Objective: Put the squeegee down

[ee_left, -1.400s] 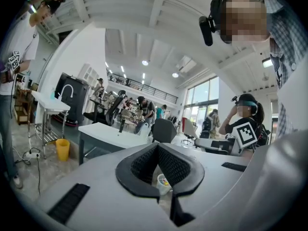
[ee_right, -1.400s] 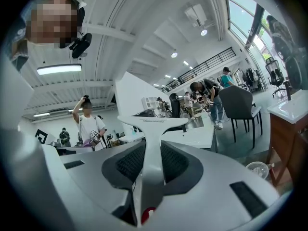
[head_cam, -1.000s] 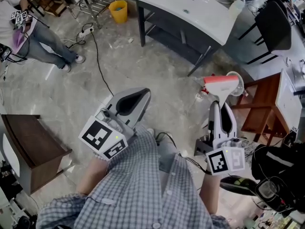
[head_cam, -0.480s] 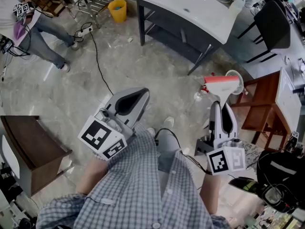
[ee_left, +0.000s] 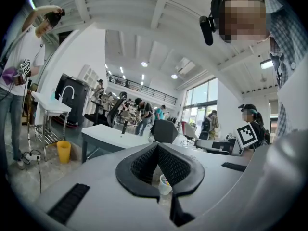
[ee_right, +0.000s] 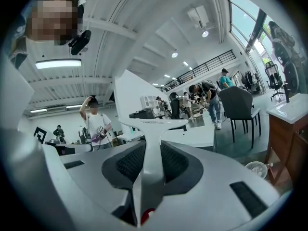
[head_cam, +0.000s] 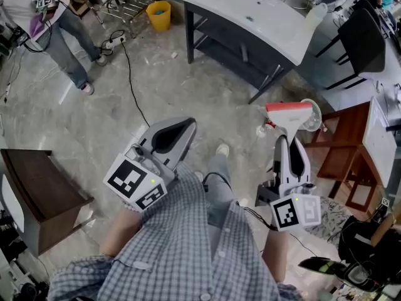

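The squeegee (head_cam: pixel 289 109) has a red and white blade and a white handle. Its handle runs back between the jaws of my right gripper (head_cam: pixel 290 141), which is shut on it, and the blade stands crosswise just past the fingertips, above the floor. In the right gripper view the white squeegee (ee_right: pixel 152 129) rises between the black pads (ee_right: pixel 175 163) of my right gripper (ee_right: pixel 153 150). My left gripper (head_cam: pixel 187 126) hangs at the left over the floor. Its pads (ee_left: pixel 173 163) of my left gripper (ee_left: pixel 156 149) meet at the tips with nothing held.
A white-topped sink table (head_cam: pixel 250 19) stands ahead, with a yellow bucket (head_cam: pixel 156 14) and a floor cable (head_cam: pixel 128 74) to its left. A brown wooden stand (head_cam: pixel 348 144) is right of the squeegee, a dark side table (head_cam: pixel 44 193) at left. A person (head_cam: pixel 59 42) stands far left.
Both grippers have kept their places, the squeegee still in the right one. The person at the far left has moved up the picture, and a foot has stepped forward under me.
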The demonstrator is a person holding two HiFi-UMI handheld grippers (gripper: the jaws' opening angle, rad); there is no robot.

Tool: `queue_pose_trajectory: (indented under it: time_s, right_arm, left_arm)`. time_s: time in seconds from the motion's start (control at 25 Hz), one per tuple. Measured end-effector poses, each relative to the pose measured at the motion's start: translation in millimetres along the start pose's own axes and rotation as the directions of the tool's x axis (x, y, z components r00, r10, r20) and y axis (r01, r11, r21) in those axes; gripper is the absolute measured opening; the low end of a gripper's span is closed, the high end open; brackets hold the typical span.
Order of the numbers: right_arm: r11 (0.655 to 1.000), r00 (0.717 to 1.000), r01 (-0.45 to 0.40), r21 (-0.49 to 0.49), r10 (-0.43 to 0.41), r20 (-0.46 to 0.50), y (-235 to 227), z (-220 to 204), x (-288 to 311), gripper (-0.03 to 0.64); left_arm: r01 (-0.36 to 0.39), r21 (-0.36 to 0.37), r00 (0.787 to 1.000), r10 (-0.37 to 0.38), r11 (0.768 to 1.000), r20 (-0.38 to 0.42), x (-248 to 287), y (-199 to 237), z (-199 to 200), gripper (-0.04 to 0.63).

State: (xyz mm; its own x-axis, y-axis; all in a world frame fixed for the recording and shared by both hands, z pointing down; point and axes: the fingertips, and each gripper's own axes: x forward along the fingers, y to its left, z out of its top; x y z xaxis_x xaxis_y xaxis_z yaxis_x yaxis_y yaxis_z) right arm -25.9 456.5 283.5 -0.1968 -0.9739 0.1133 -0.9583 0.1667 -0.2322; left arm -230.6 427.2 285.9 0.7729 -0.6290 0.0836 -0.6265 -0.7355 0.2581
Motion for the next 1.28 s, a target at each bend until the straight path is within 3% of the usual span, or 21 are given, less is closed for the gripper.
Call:
queue_pose_trajectory:
  time_s: [0.48, 1.28]
  right_arm:
    - [1.000, 0.999, -0.025, 0.010, 0.025, -0.023, -35, 9, 55, 0.092]
    - [0.988, 0.986, -0.137, 0.065, 0.142, -0.084, -106, 32, 177, 0.091]
  left_arm:
    - [-0.042, -0.011, 0.999, 0.042, 0.999, -0.014, 49, 26, 6, 0.005]
    - [-0.134, -0.033, 0.991, 0.133, 0.990, -0.023, 162, 72, 29, 0.006]
